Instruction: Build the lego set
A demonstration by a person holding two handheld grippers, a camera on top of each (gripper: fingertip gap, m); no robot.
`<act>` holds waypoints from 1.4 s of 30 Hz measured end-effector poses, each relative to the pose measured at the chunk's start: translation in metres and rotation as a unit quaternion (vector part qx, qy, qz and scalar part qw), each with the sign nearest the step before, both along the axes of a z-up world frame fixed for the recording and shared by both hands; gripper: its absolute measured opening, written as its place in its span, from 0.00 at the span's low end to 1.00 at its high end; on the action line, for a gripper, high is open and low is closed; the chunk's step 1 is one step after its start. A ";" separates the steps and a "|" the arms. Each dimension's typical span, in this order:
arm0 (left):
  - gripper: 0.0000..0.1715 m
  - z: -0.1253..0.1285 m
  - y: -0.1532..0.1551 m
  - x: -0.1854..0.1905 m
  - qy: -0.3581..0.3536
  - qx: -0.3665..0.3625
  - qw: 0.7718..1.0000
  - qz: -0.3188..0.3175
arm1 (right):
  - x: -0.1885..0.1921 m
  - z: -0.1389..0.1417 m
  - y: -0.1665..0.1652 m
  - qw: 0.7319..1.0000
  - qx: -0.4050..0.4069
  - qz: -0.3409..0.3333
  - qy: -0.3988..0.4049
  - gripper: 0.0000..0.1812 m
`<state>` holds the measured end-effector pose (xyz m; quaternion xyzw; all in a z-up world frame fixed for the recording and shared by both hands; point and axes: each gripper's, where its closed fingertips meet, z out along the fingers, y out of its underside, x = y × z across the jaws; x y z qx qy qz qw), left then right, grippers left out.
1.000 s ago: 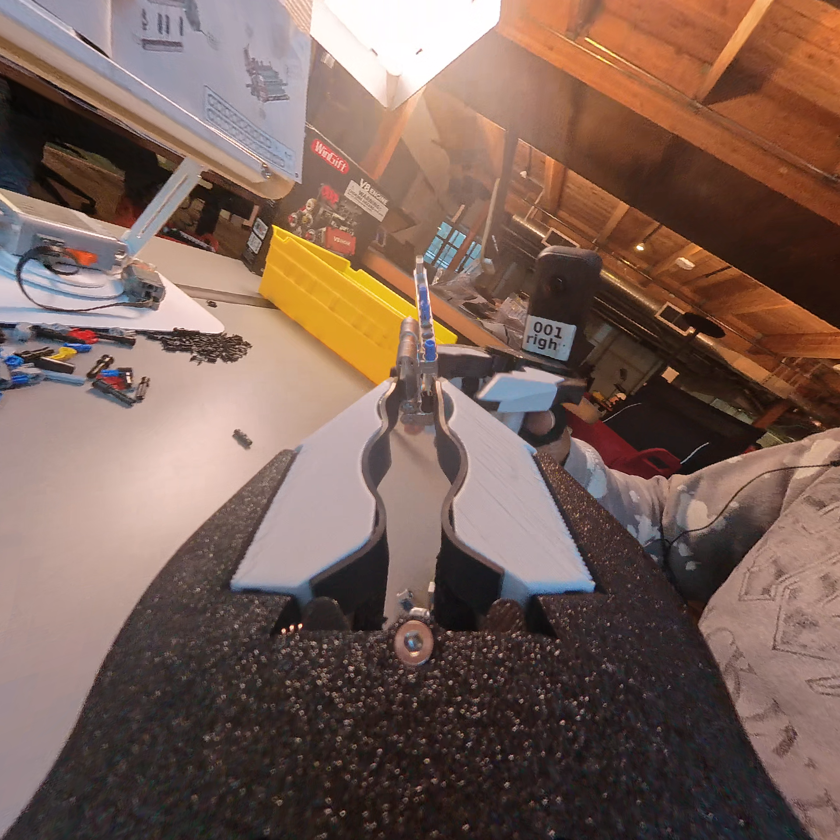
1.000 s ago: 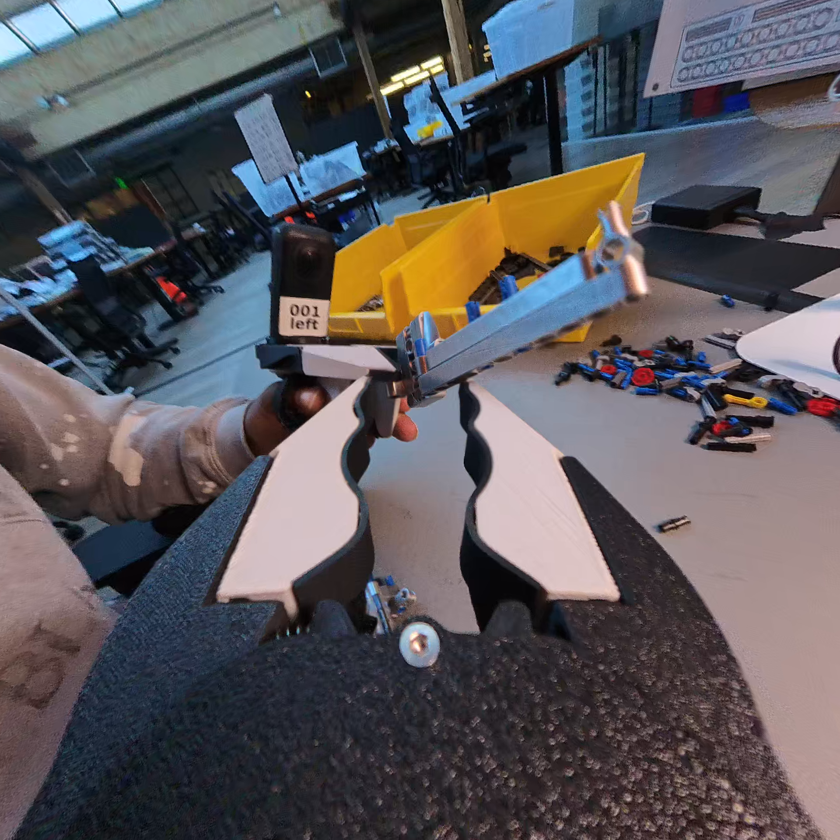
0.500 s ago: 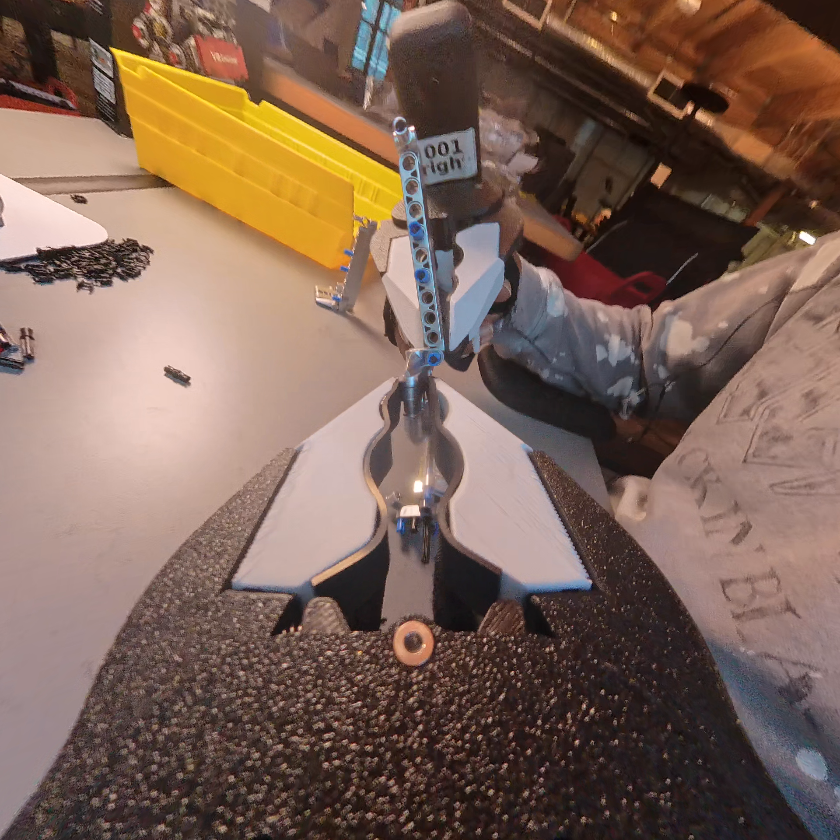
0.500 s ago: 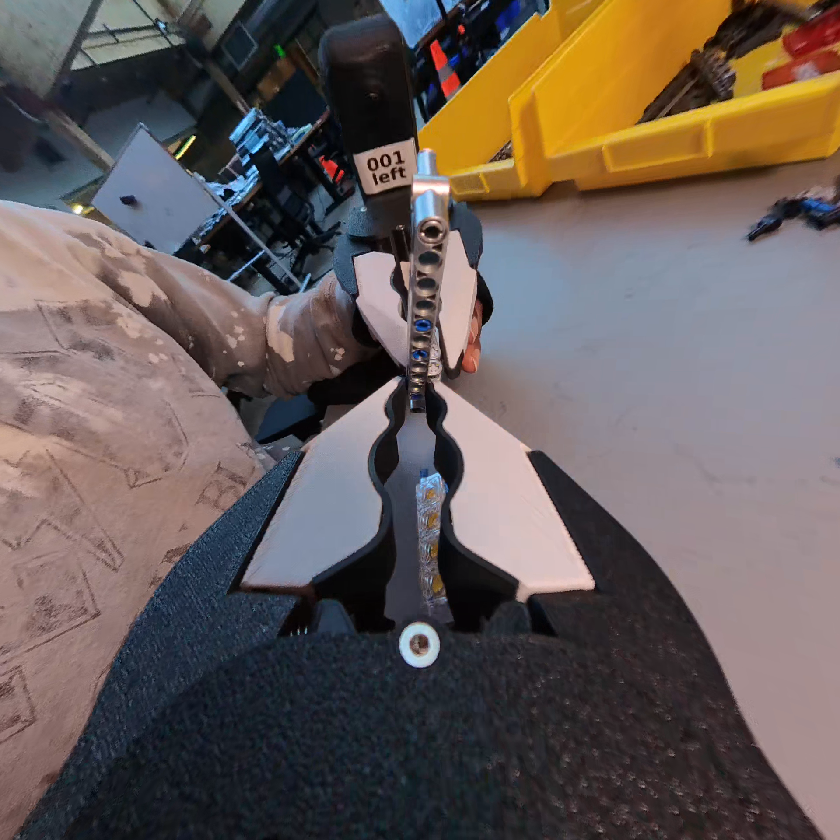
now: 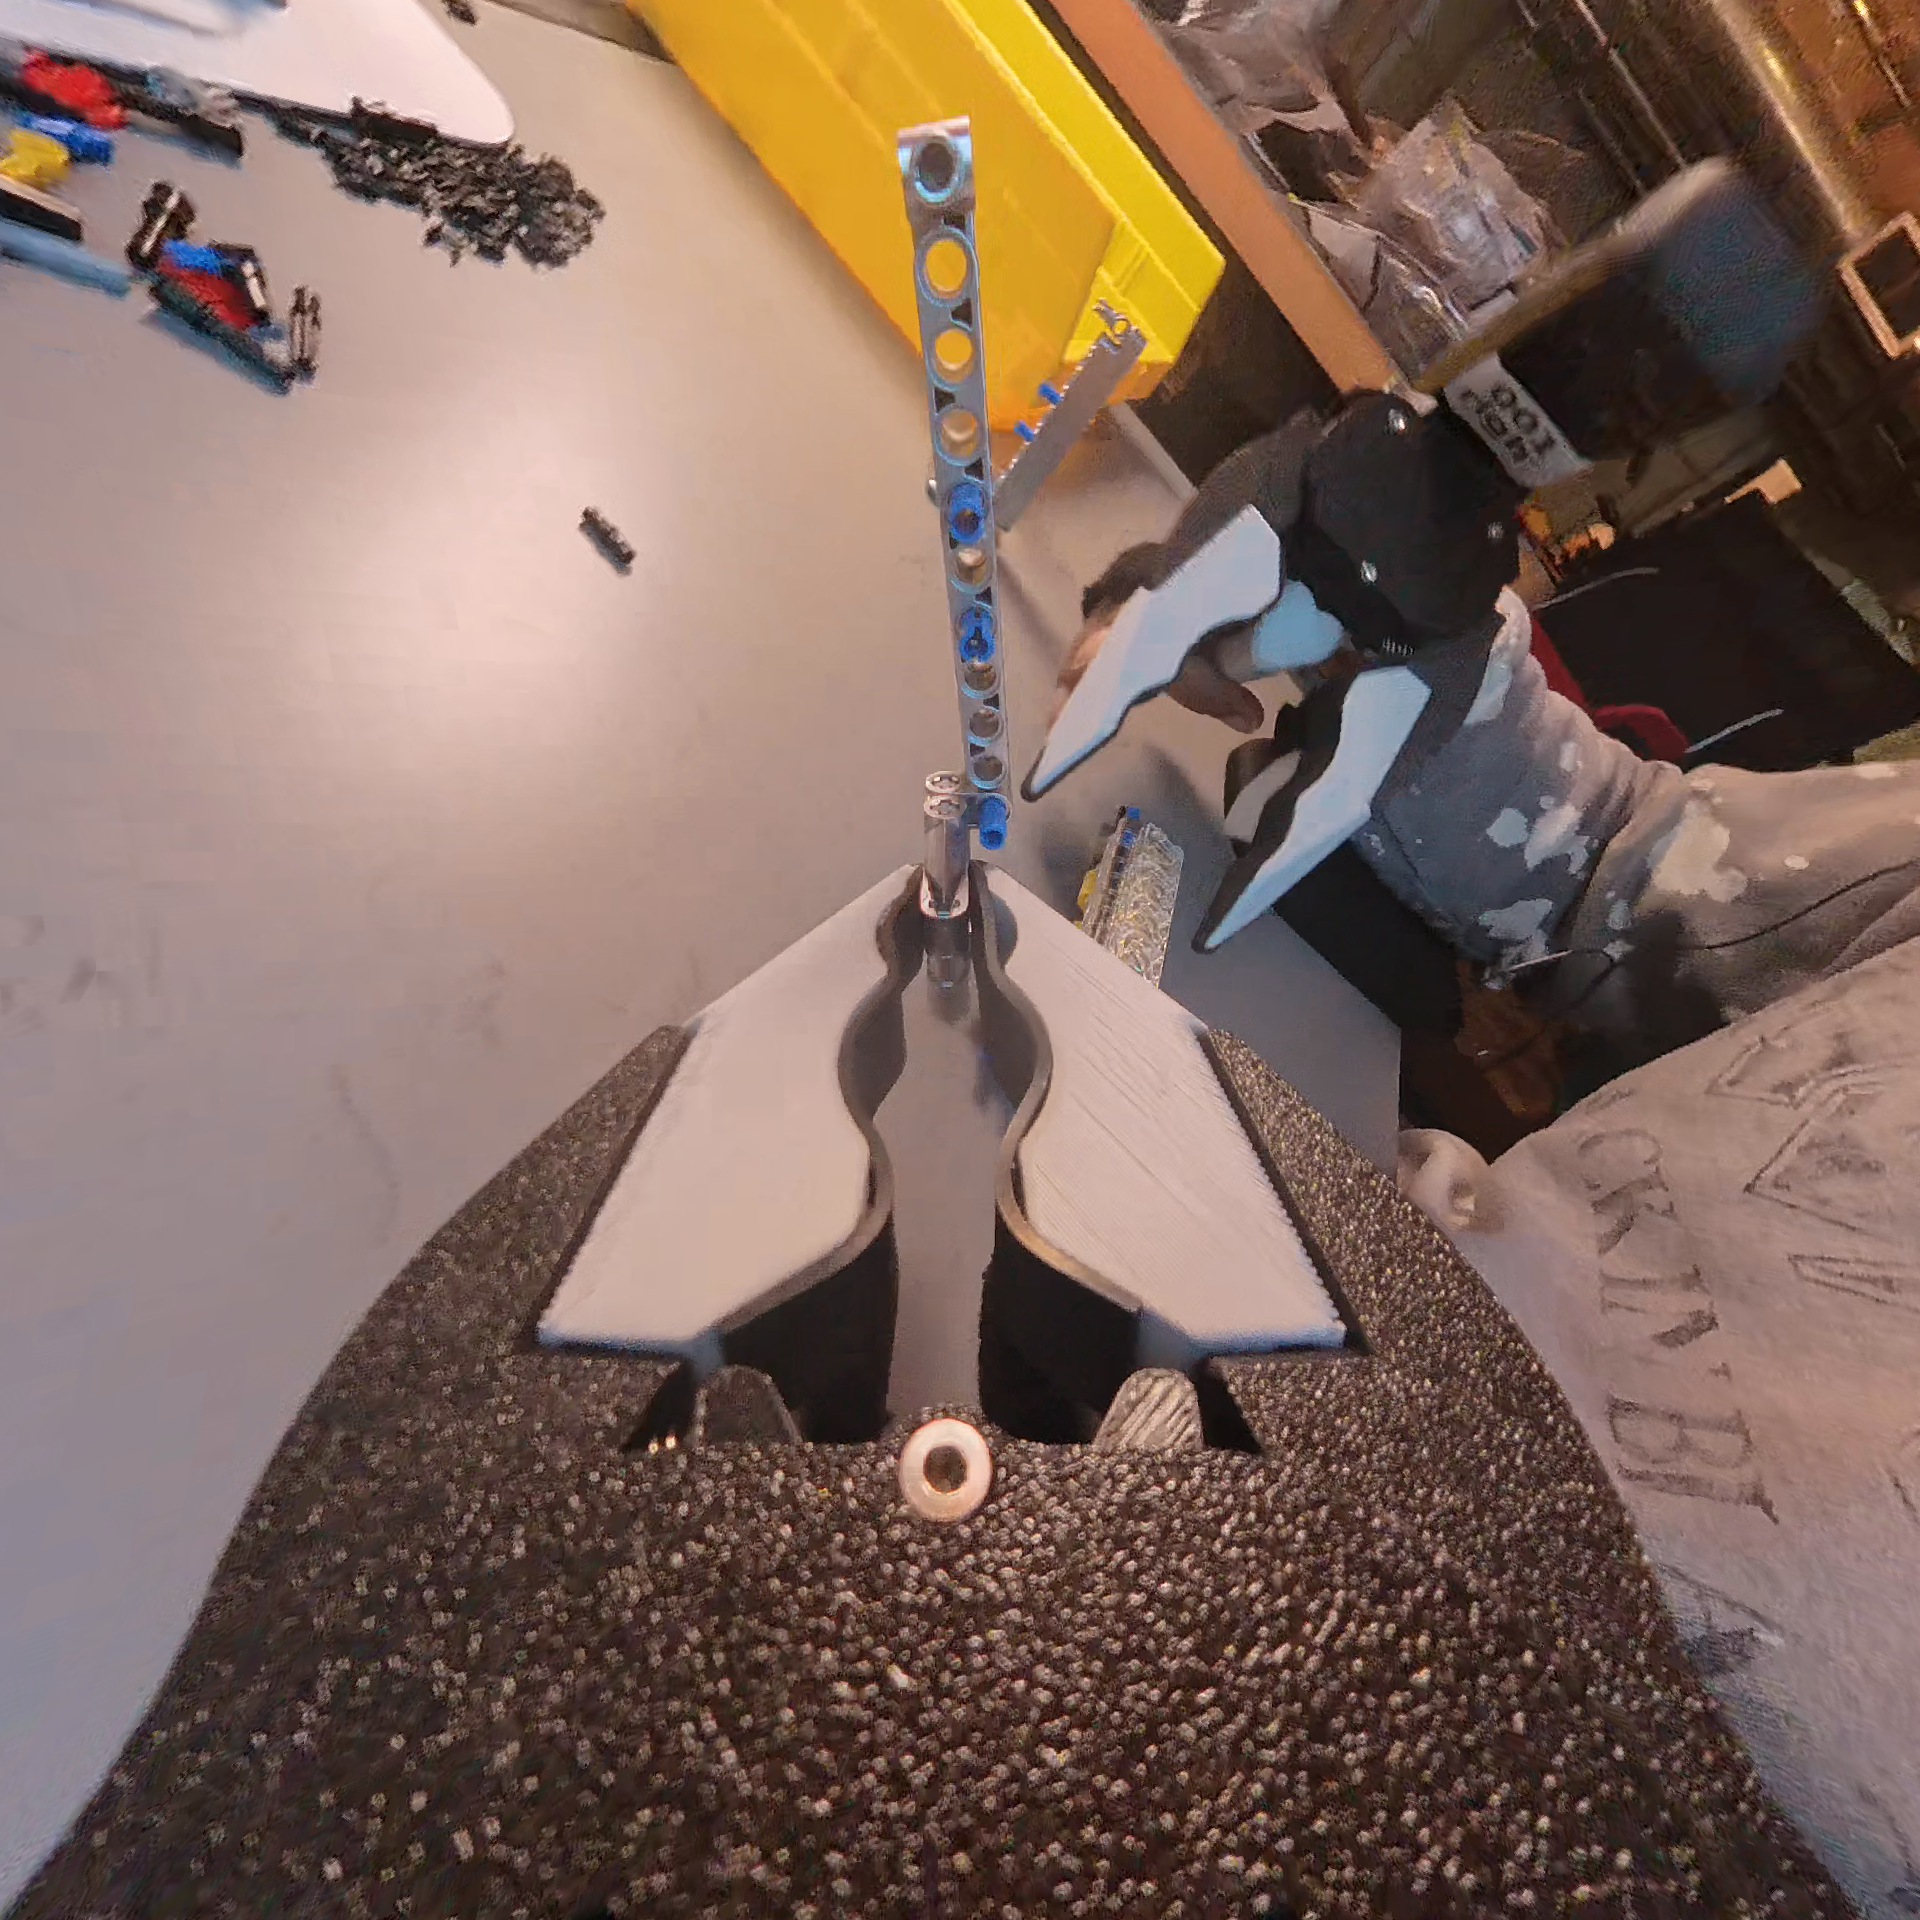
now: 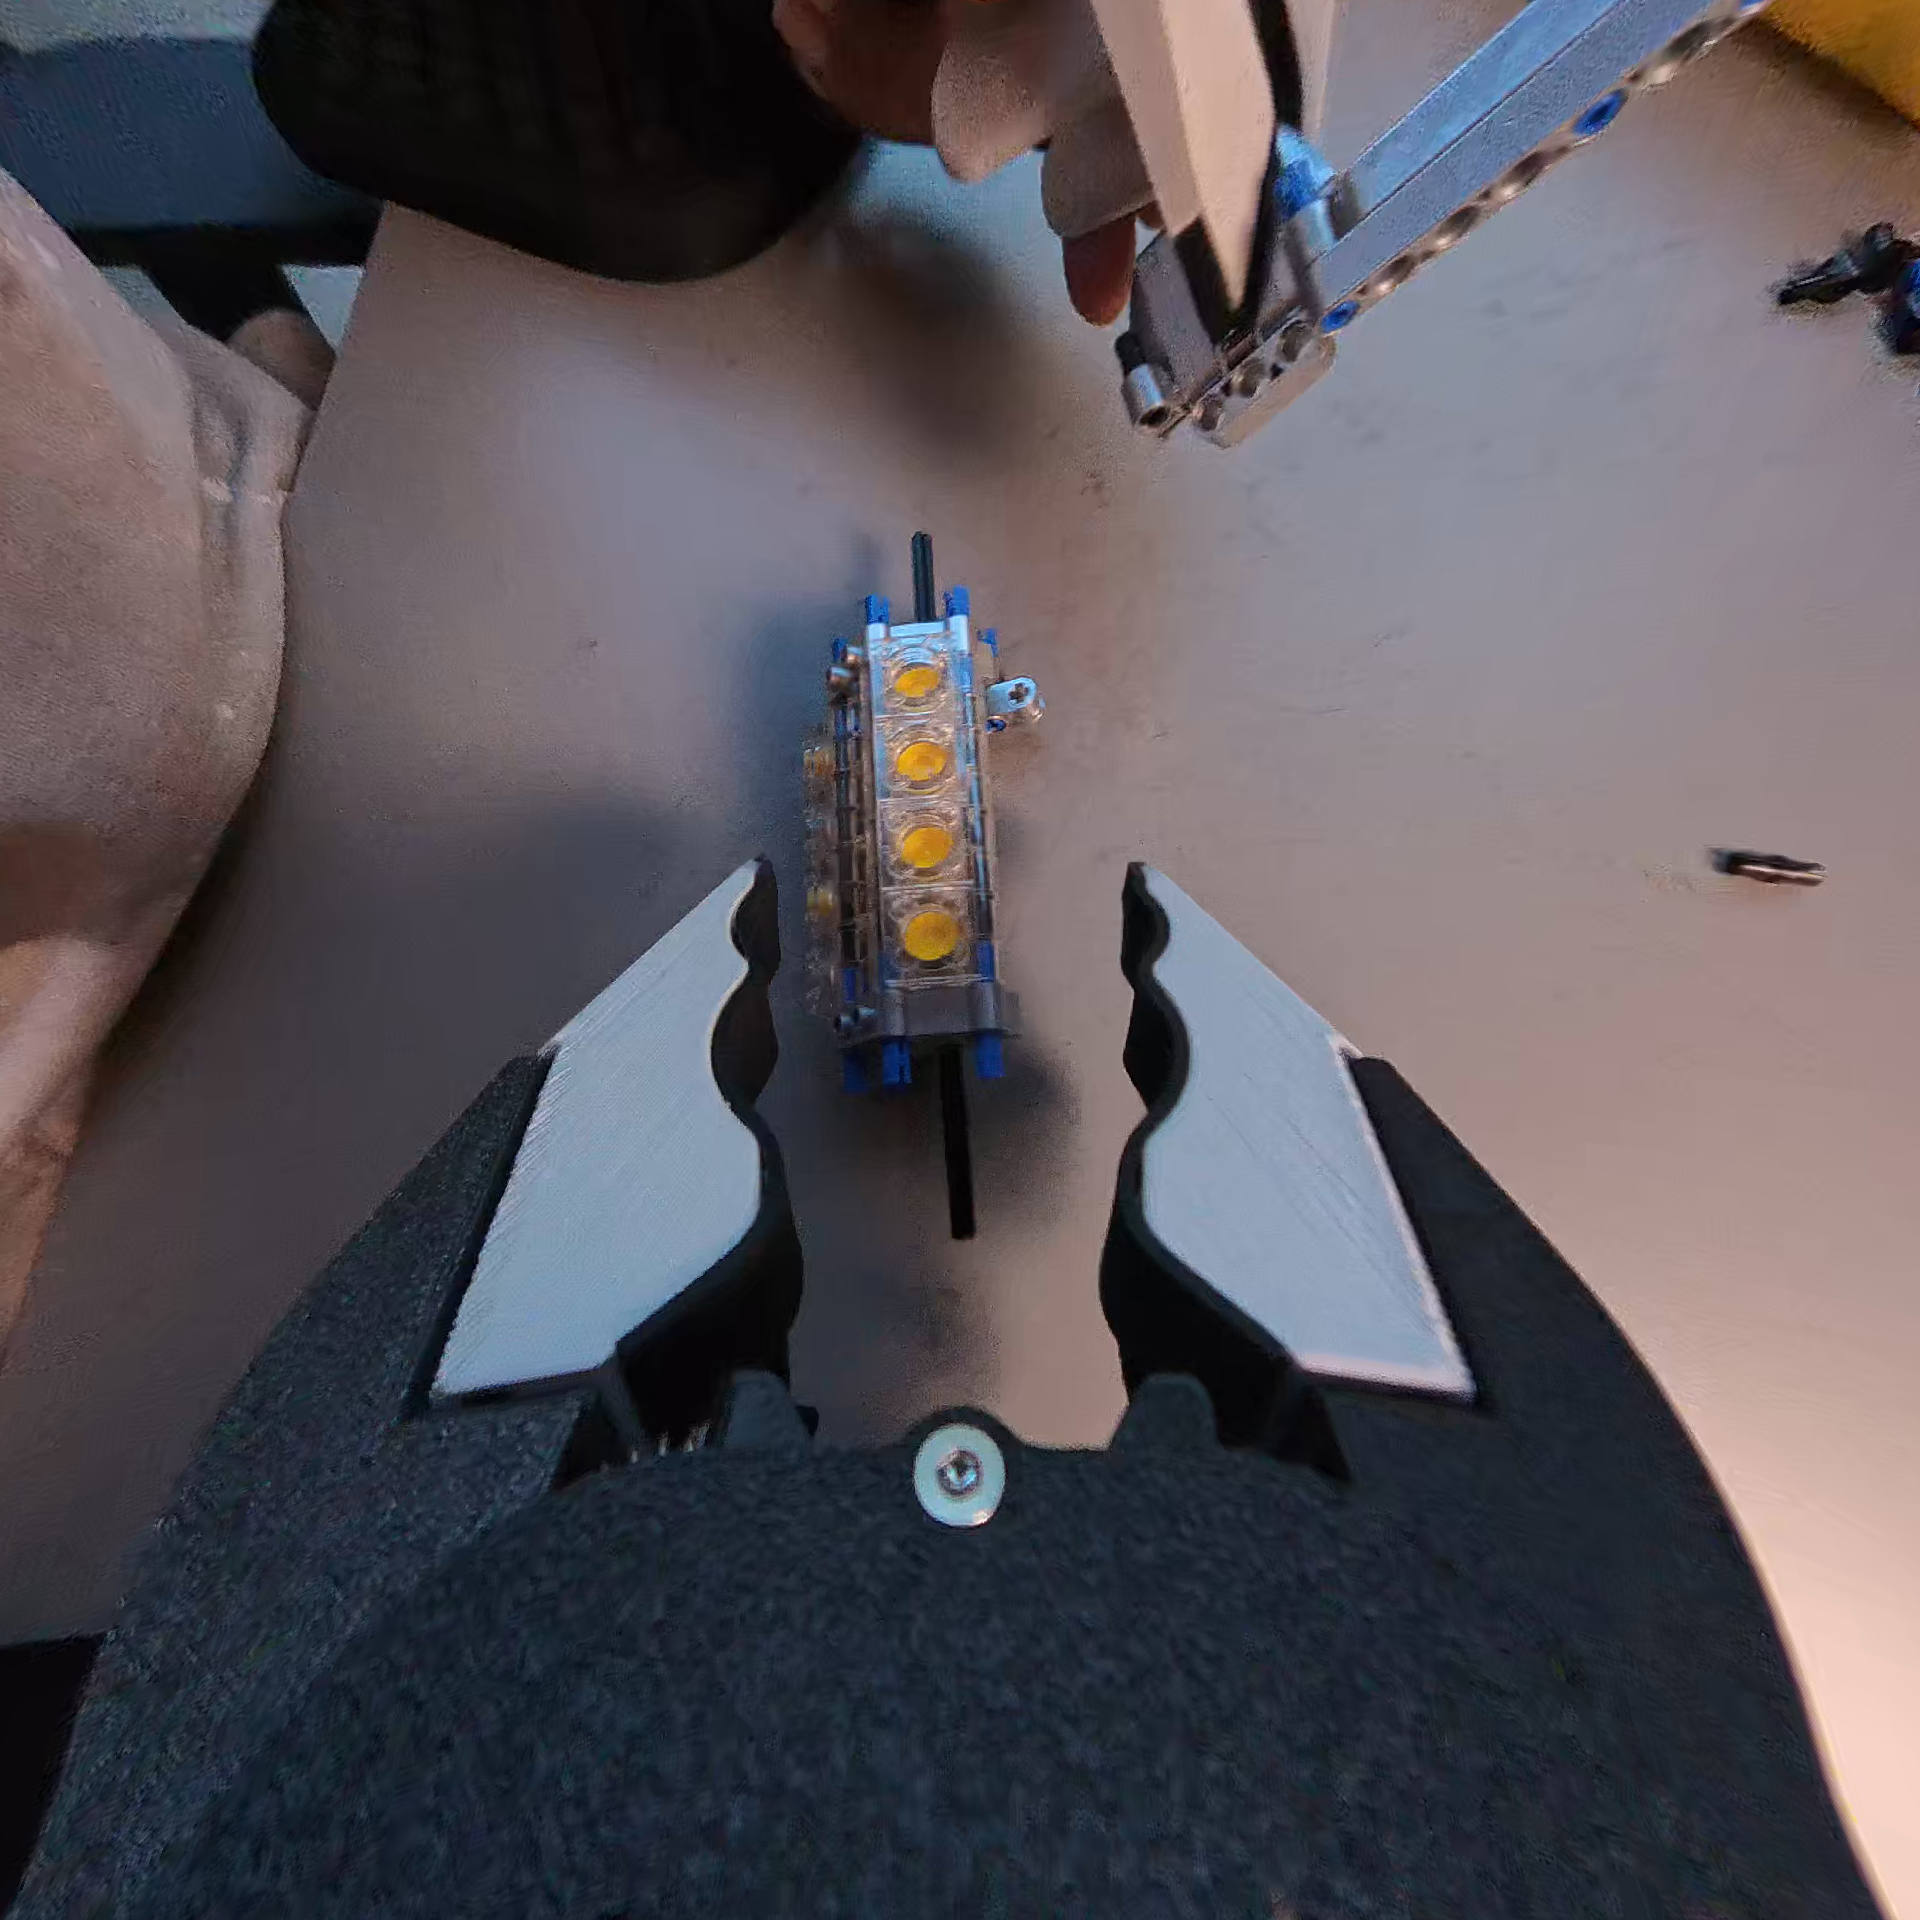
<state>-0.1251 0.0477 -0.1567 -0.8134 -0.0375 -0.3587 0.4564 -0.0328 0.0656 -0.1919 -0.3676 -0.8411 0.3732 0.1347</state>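
The jaws of the left gripper [image 5: 948, 883] pinch a long grey beam [image 5: 961, 468]. The right gripper [image 6: 945, 914] jaws are wide apart, empty, over a clear block with yellow dots [image 6: 920, 831] near the surface's [image 6: 1455, 727] edge.

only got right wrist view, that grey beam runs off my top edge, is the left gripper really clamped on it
observer: Yes. The left gripper is shut on the grey beam at its end piece; the beam stands up past the fingertips, its far end free.
operator: any pins in it
observer: Two blue pins sit in its middle holes; the holes above them are empty.
operator: more beams around
observer: A second grey beam stands tilted by the yellow bin, at its near corner.
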 end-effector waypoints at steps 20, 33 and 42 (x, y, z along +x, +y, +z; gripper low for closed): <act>0.03 -0.041 -0.007 0.027 -0.053 -0.175 0.983 0.026 | 0.000 0.006 0.011 0.979 0.173 -0.110 0.013 0.14; 0.03 -0.032 0.009 0.039 -0.008 -0.146 0.989 0.014 | -0.009 0.010 0.009 0.965 0.227 -0.123 0.037 0.14; 0.03 -0.028 0.009 0.039 0.027 -0.133 0.991 0.010 | -0.012 0.011 0.009 0.958 0.235 -0.162 0.015 0.14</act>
